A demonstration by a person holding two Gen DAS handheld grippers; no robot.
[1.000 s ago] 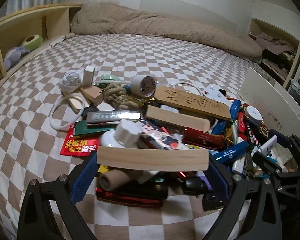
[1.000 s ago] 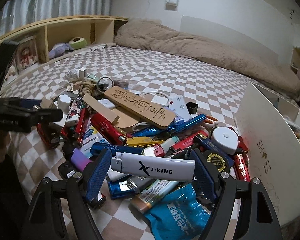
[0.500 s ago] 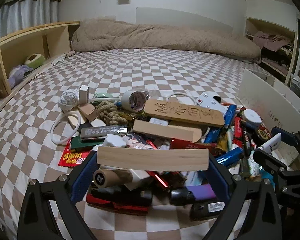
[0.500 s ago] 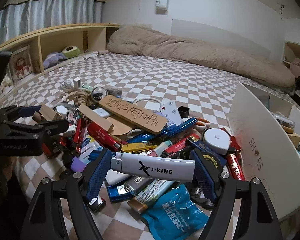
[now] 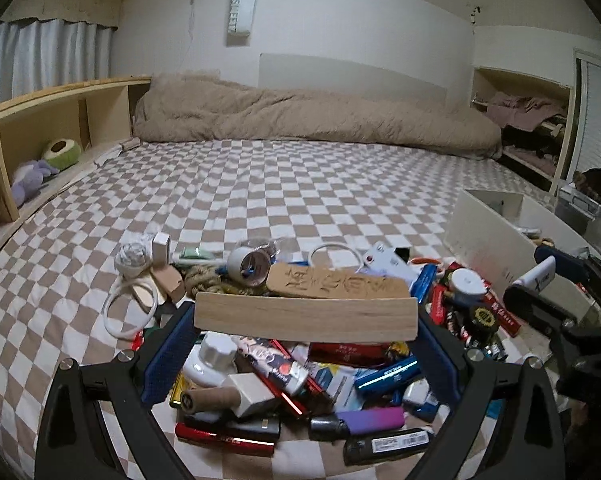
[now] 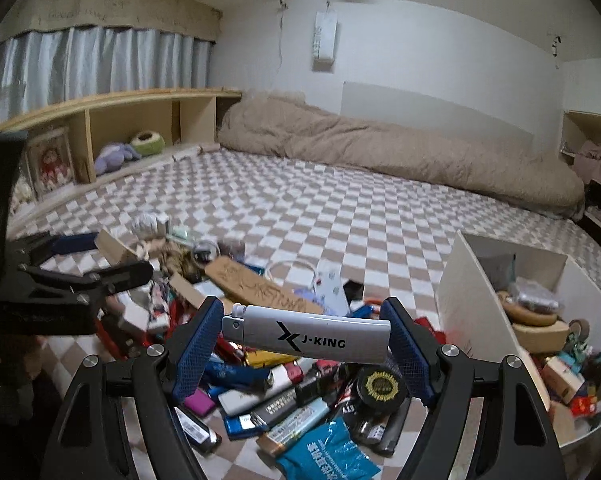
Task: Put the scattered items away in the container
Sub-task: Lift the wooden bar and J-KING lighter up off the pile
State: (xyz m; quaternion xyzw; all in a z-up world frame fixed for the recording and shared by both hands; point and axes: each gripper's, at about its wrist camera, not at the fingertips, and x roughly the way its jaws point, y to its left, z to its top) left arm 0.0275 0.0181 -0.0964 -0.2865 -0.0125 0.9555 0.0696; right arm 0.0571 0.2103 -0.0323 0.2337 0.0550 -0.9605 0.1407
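Left gripper [image 5: 305,318] clamped on a plain light-wood rectangular block [image 5: 305,315], gripped by its two short ends between the blue pads [image 5: 168,354], held level above the clutter. Right gripper [image 6: 306,338] clamped the same way on a silver lighter marked J-KING [image 6: 306,334], end to end between its blue pads [image 6: 194,350], slightly tilted, cap end to the left.

Under both: pile of scattered small items [image 5: 300,380] on the brown-and-white checkered bedsheet [image 5: 280,184]. In the pile, left wrist view: carved wooden plaque with characters [image 5: 336,283] just behind the block, purple-to-pink lighter [image 5: 370,420], white round cap [image 5: 218,350], white ring [image 5: 130,310] at the left edge, coil of rope [image 5: 204,280]. Right wrist view: blue foil packet [image 6: 328,454] nearest the camera, black round tin with gold emblem [image 6: 380,386] just below the lighter.

White open-top box, the container [image 6: 472,308], sits to the right of the pile, touching its edge; already holds mixed items, details too small to tell. Both held items are outside it.

Further out: rumpled beige duvet [image 5: 300,118] along the far side of the bed, wooden cubby shelf [image 5: 60,116] on the left with a purple plush toy [image 5: 30,180].
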